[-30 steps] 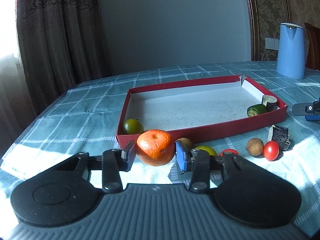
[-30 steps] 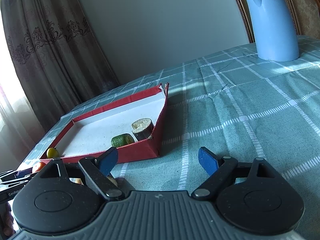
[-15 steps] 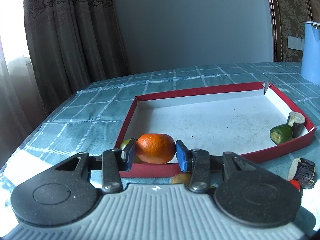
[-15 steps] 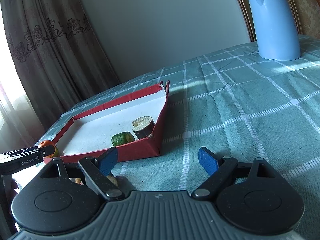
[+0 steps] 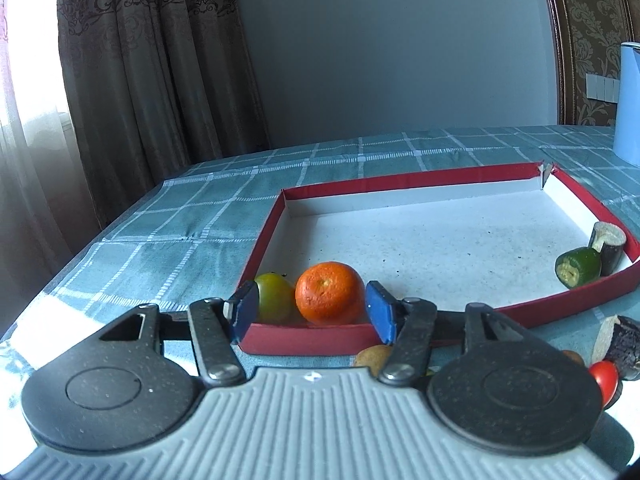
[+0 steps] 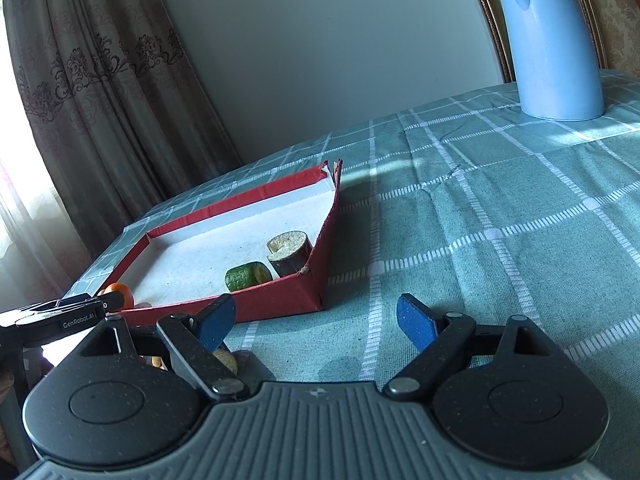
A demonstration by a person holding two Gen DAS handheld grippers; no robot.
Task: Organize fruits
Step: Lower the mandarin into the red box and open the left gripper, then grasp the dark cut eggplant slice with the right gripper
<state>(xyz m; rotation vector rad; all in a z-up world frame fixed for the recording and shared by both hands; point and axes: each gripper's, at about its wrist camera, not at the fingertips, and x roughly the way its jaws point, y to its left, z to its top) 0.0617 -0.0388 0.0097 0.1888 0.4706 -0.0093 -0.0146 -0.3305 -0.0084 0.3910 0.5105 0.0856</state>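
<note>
The left tool sits with its blue pads spread wide at the near corner of the red tray, gripping nothing. Between the pads, touching neither, a mandarin orange rests inside the tray beside a green tomato. The right tool (also wide open and empty) hovers over the checked teal surface. Further along, two cut green and dark pieces lie in the tray's right corner. A blue kettle stands beyond.
</note>
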